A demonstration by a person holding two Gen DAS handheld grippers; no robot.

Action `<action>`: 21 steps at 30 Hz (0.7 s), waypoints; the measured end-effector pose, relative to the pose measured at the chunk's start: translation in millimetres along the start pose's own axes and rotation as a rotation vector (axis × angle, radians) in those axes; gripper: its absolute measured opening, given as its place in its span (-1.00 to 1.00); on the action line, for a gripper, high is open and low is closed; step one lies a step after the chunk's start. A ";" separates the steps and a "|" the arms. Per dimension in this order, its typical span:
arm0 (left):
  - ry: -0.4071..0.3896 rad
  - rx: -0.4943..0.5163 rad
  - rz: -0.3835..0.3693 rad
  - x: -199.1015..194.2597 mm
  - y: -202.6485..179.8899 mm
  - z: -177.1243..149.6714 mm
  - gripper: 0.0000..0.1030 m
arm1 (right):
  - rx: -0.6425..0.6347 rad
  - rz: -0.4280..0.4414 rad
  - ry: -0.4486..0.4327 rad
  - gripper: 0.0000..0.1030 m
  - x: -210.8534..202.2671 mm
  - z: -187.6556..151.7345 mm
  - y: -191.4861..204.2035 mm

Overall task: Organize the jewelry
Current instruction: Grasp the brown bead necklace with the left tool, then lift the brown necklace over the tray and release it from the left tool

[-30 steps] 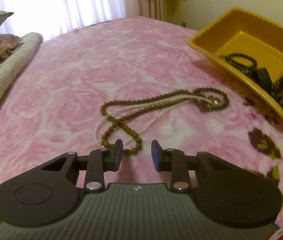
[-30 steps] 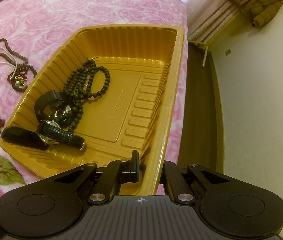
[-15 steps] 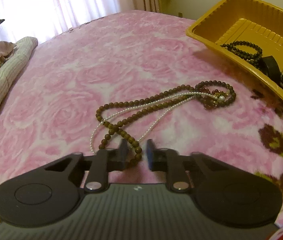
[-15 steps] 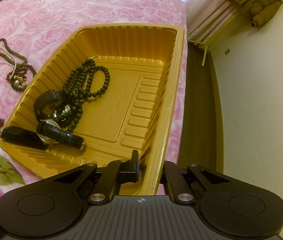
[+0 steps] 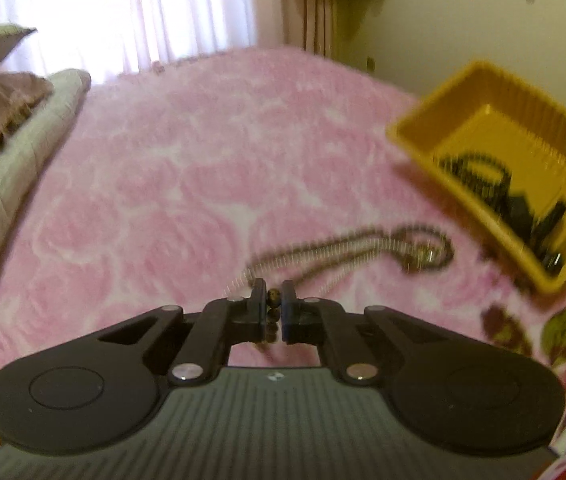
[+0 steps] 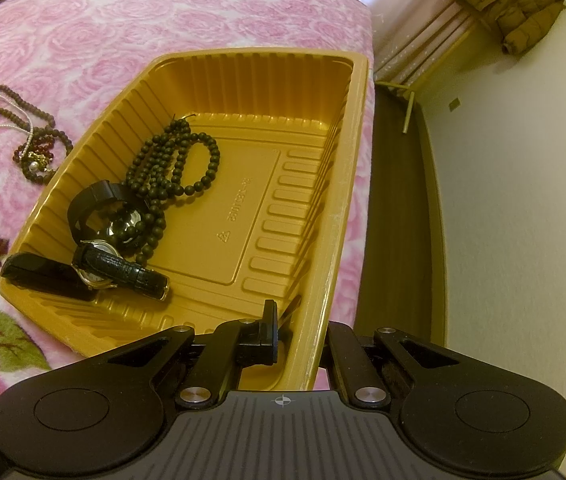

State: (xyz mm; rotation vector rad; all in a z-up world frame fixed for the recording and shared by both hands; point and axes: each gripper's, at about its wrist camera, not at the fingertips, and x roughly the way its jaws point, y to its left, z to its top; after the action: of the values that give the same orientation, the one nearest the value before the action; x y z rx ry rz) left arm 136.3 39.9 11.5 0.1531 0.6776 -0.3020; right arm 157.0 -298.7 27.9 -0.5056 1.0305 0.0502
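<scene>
Left wrist view: pink rose-patterned bedspread (image 5: pixel 187 168) fills the scene, ribbed yellow plastic tray (image 5: pixel 479 92) far right. Left claw (image 5: pixel 273 310) is pinched narrow on brown beads of a necklace (image 5: pixel 347 248); its blurred far end trails toward the tray. Right claw (image 6: pixel 299 336) grips the tray's near rim (image 6: pixel 323 300). Inside lie black beads (image 6: pixel 179 160) and two watches (image 6: pixel 119 268).

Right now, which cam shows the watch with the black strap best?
Right wrist view: the watch lies sharp and unblocked in the yellow tray, face and strap visible. In the left wrist view, the tray's contents are only dark, motion-blurred shapes; no watch can be told apart.
</scene>
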 end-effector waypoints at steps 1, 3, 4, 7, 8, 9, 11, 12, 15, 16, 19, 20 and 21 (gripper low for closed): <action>-0.019 -0.005 -0.004 -7.5 3.1 8.2 -0.89 | 0.000 0.000 0.000 -0.90 0.1 0.0 -0.2; -0.056 0.002 -0.005 -21.2 5.1 21.9 -0.89 | 0.000 0.000 0.001 -0.90 0.1 0.0 -0.3; -0.077 0.009 -0.005 -28.0 5.4 29.2 -0.89 | 0.000 0.000 0.001 -0.90 0.5 0.2 -0.7; -0.137 0.025 -0.018 -46.7 6.1 52.1 -0.89 | -0.001 -0.001 0.000 -0.90 -0.2 0.2 -0.2; -0.153 0.029 -0.026 -52.0 5.7 58.7 -0.89 | -0.001 -0.001 -0.001 -0.90 -0.3 0.5 -0.4; -0.169 0.035 -0.034 -56.6 5.1 65.4 -0.89 | -0.002 -0.002 -0.002 -0.90 -0.2 0.6 -0.6; -0.199 0.054 -0.048 -65.8 1.3 78.4 -0.89 | -0.004 -0.003 -0.002 -0.90 -0.6 0.9 -0.6; -0.214 0.063 -0.054 -69.4 -0.8 83.8 -0.89 | -0.004 -0.003 -0.002 -0.90 -0.3 0.8 -1.4; -0.249 0.083 -0.083 -78.1 -6.8 100.5 -0.89 | -0.006 -0.006 -0.003 -0.90 -2.3 1.0 0.4; -0.256 0.091 -0.090 -79.6 -9.6 105.5 -0.89 | -0.007 -0.007 -0.004 -0.90 -2.2 0.9 -0.3; -0.273 0.125 -0.109 -84.4 -20.2 118.0 -0.89 | -0.008 -0.007 -0.007 -0.90 -4.4 0.5 0.4; -0.279 0.135 -0.119 -85.7 -24.5 121.4 -0.89 | -0.007 -0.007 -0.007 -0.90 -5.2 0.2 0.8; -0.285 0.142 -0.131 -86.9 -27.9 124.4 -0.89 | -0.007 -0.007 -0.007 -0.90 -5.3 0.0 0.7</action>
State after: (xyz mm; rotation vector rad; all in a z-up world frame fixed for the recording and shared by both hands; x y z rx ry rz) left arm 136.9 3.7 161.5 0.1972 0.3841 -0.4879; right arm 154.1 -297.1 32.1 -0.5147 1.0219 0.0496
